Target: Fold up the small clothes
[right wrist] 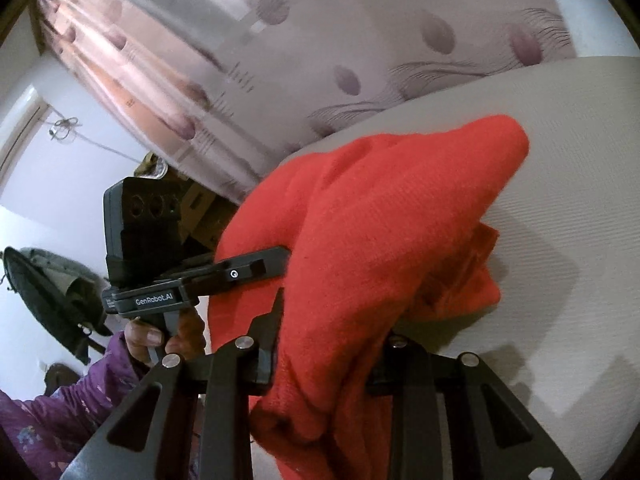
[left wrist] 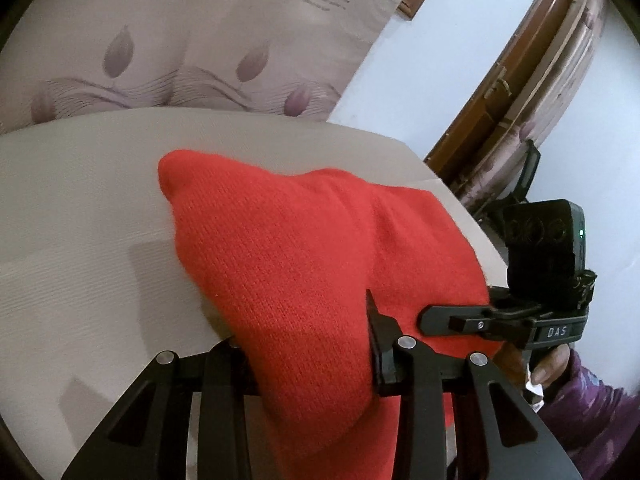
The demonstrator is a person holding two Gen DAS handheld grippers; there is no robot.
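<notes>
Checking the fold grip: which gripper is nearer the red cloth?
Neither: both are on it. The left gripper clamps one bunch of the red cloth, the right gripper another, side by side.

A pale grey table point(left wrist: 80, 184) with a fine ribbed cloth filled the foreground. Behind it hung a mauve curtain point(left wrist: 180, 52) printed with purple leaf shapes and thin wavy lines. Beside the curtain stood a plain white wall point(left wrist: 420, 72), edged by a brown wooden frame point(left wrist: 516, 68). Soft daylight glowed through the curtain point(right wrist: 120, 60).
</notes>
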